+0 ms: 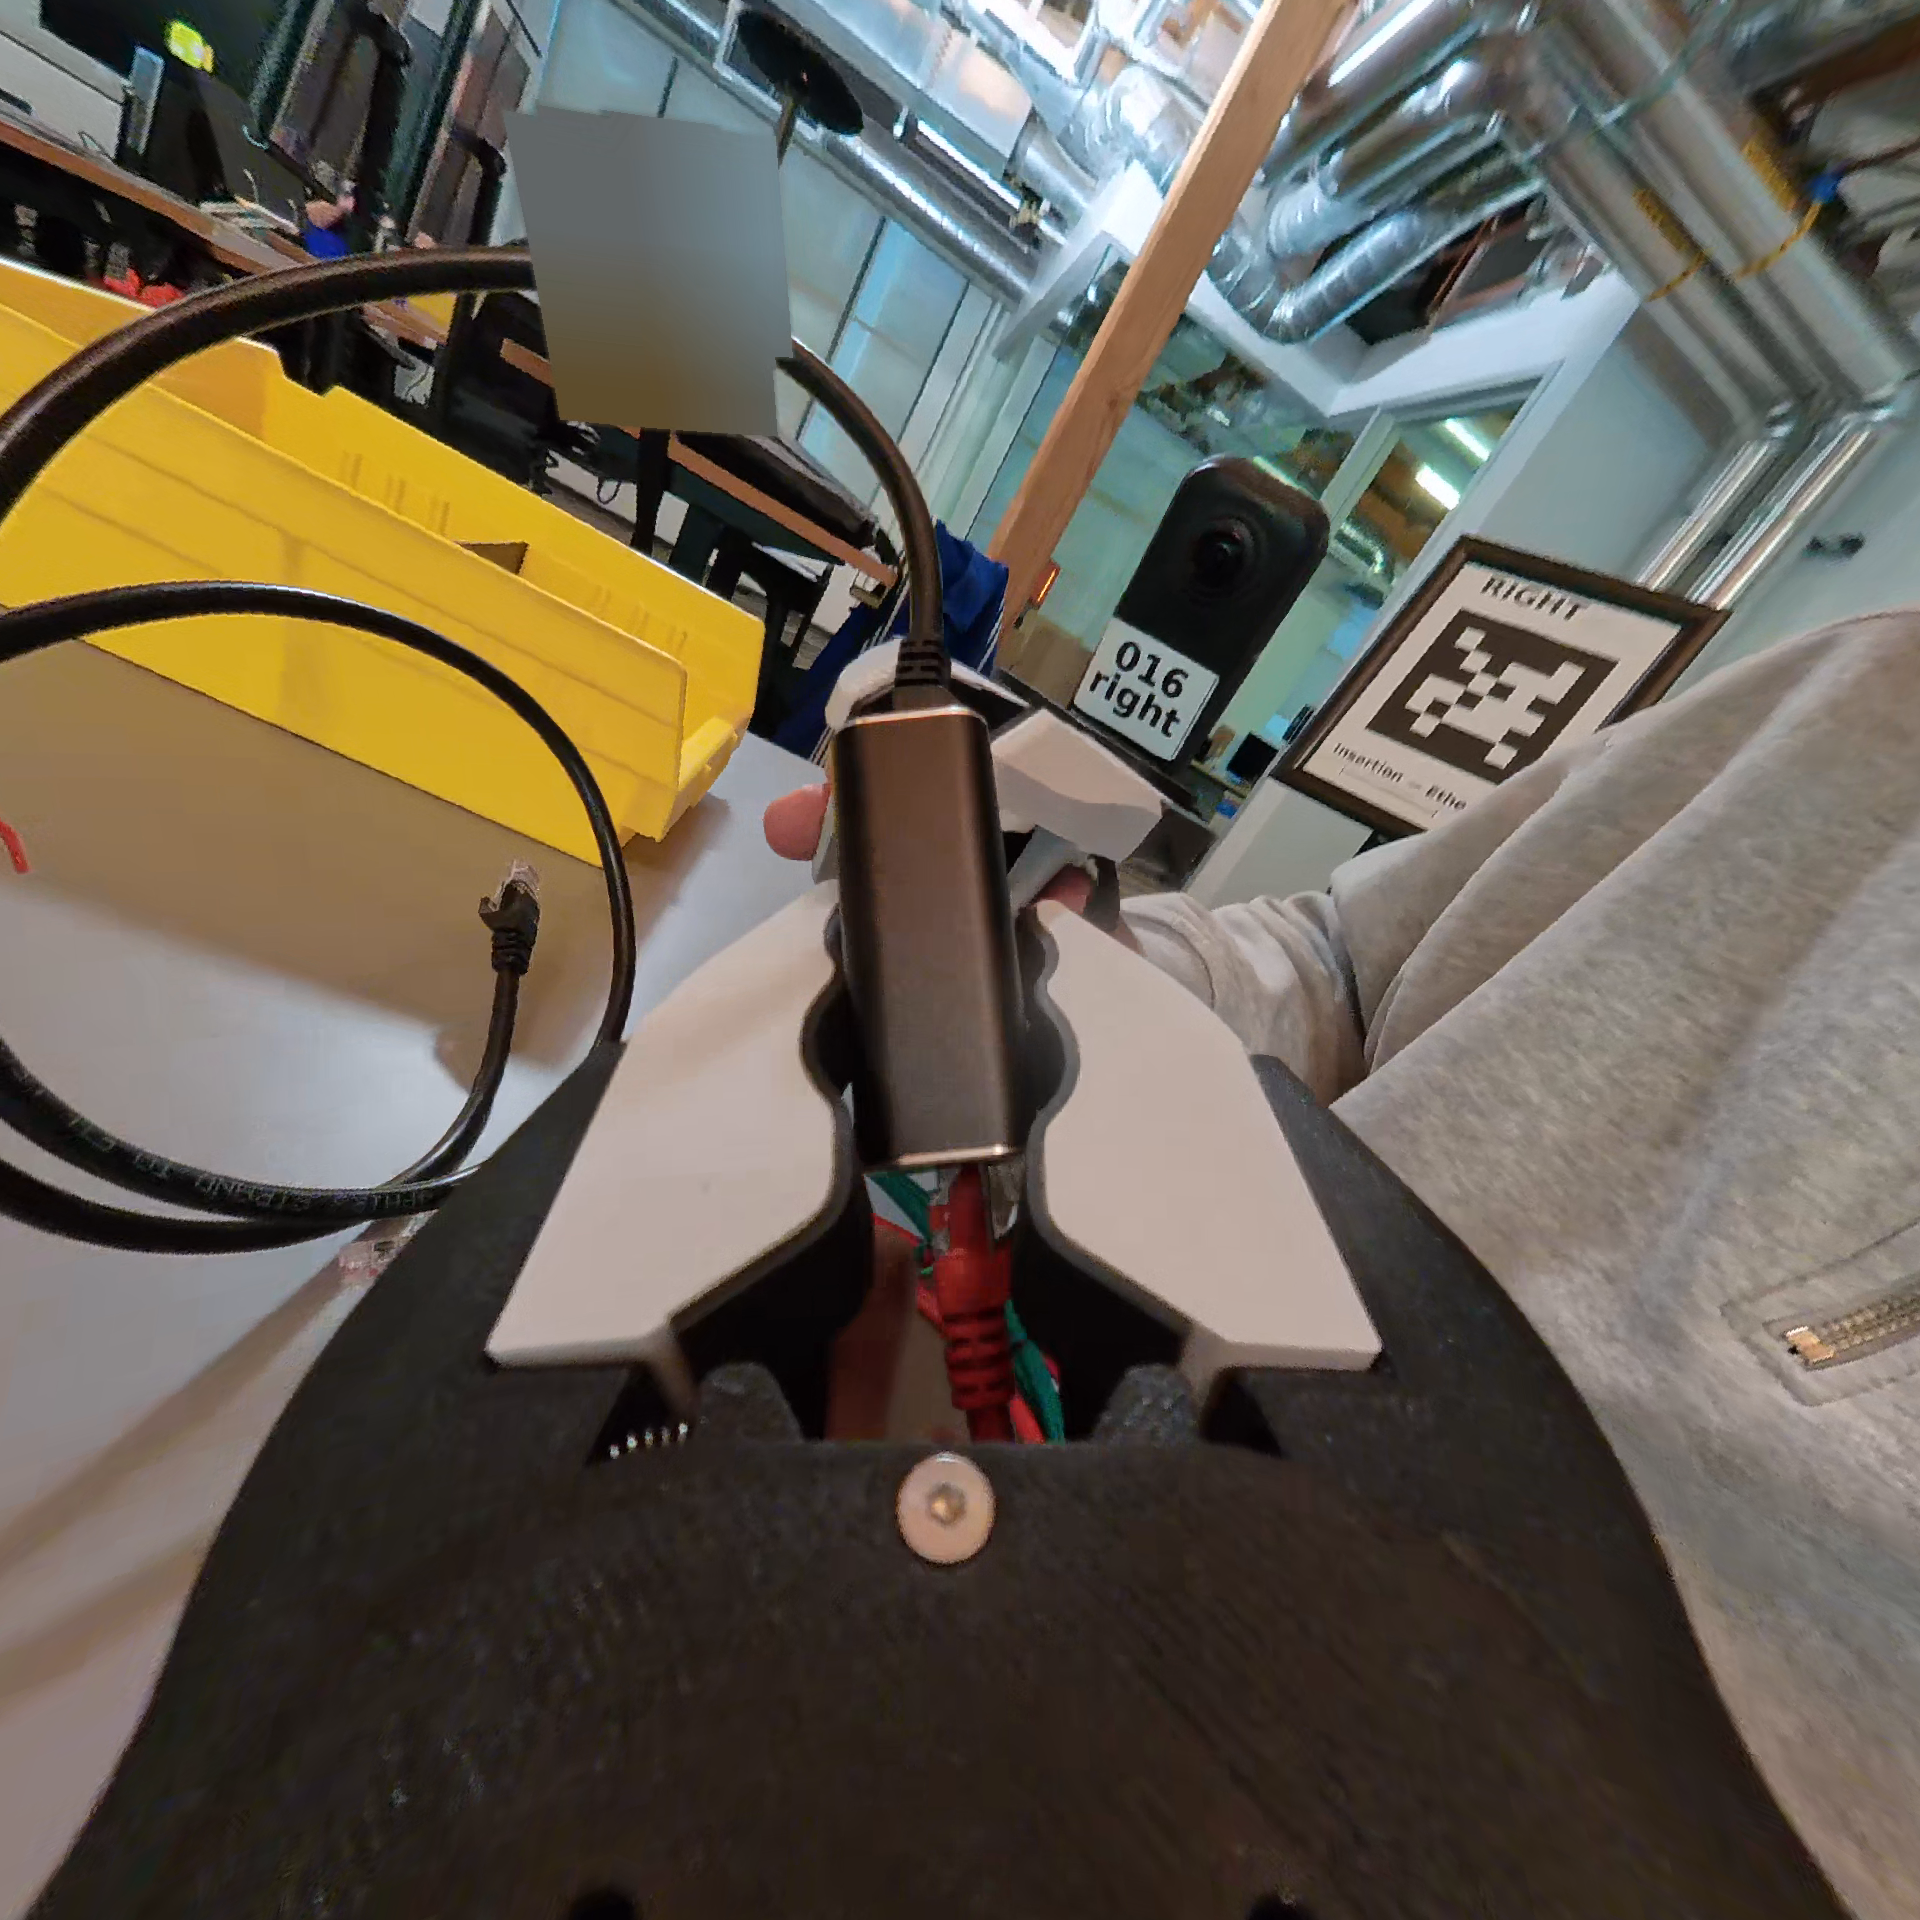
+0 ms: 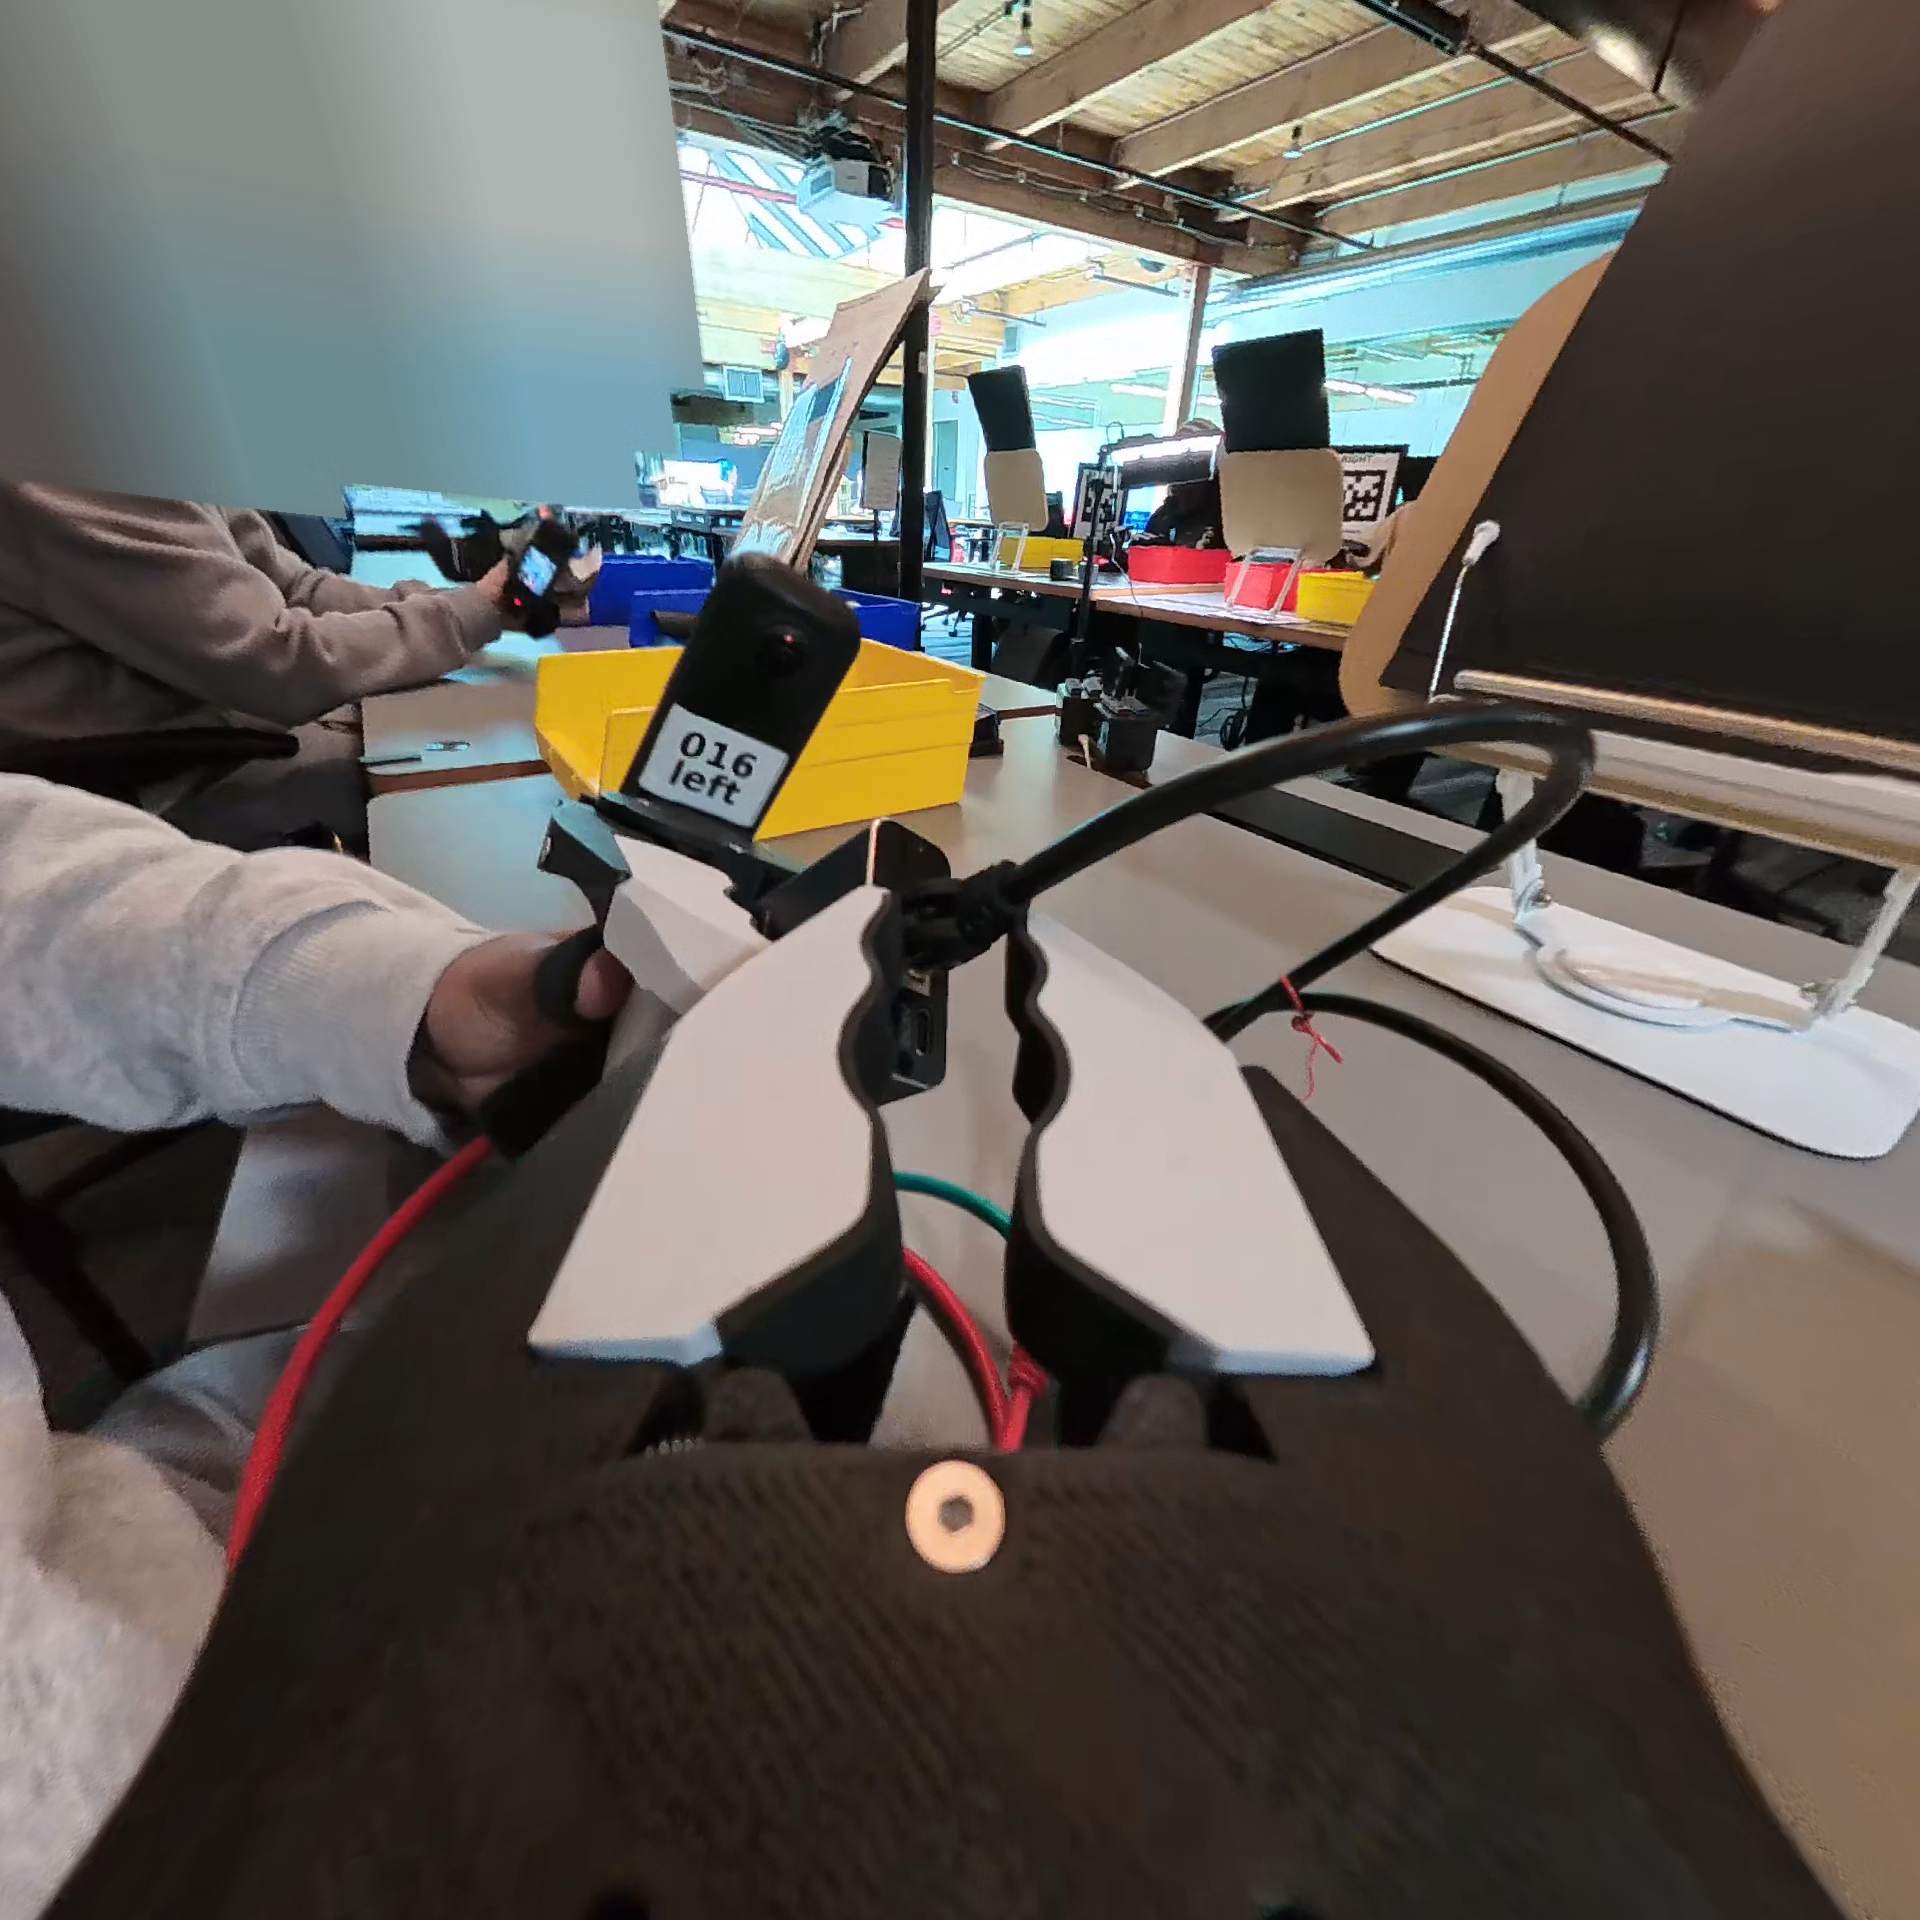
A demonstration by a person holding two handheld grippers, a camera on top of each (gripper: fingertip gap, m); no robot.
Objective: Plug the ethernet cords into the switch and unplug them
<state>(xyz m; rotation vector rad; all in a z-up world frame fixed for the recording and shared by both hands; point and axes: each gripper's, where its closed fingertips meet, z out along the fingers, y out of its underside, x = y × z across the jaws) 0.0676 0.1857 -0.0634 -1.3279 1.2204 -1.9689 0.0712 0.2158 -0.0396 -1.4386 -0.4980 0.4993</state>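
Note:
My left gripper [image 1: 930, 935] is shut on the switch [image 1: 925, 966], a slim dark grey box held lengthwise between the fingers. A red ethernet cord [image 1: 971, 1330] is plugged into its near end, with a green cord [image 1: 1039, 1392] beside it. A black cable [image 1: 914, 540] leaves the far end. My right gripper [image 2: 951, 925] is shut on that black cable [image 2: 961, 914] right at the switch's end face [image 2: 914, 1039]. Its white fingers [image 1: 1075, 784] show behind the switch in the left wrist view. A loose black ethernet plug [image 1: 511, 904] lies on the table [image 1: 260, 987].
A yellow bin [image 1: 364, 582] stands at the back left of the table, also in the right wrist view [image 2: 883, 727]. A framed marker sign [image 1: 1486, 696] stands at the right. A white stand base [image 2: 1662, 1039] sits right. A grey sleeve [image 1: 1558, 1039] is close. Another person [image 2: 208, 623] sits at the left.

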